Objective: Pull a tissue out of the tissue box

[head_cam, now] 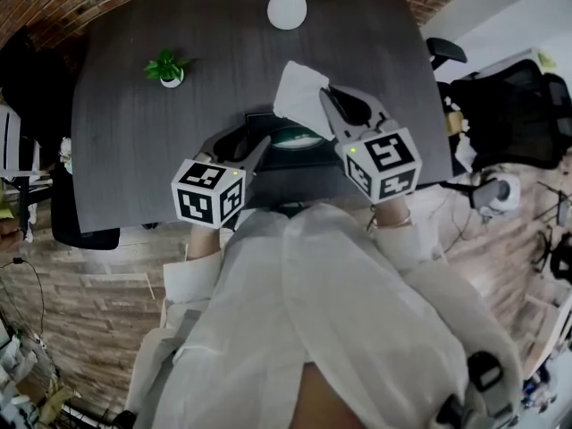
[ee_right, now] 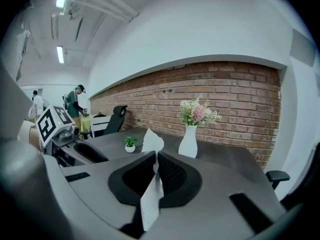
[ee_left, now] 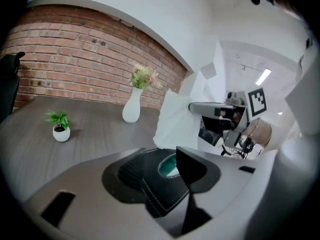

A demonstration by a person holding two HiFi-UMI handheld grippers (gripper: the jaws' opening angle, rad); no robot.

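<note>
Right gripper view shows the right gripper (ee_right: 154, 156) clenched on the tissue (ee_right: 150, 204), raised above the tissue box (head_cam: 299, 141). The left gripper (ee_left: 162, 156) seems to pinch the box's edge. Best to draw upward steadily while pinning the box down.

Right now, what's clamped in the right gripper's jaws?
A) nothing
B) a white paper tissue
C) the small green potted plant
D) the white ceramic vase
B: in the right gripper view, the right gripper has its jaws closed on the white paper tissue, which sticks up past the tips. The left gripper grips the black leather tissue box.
</note>
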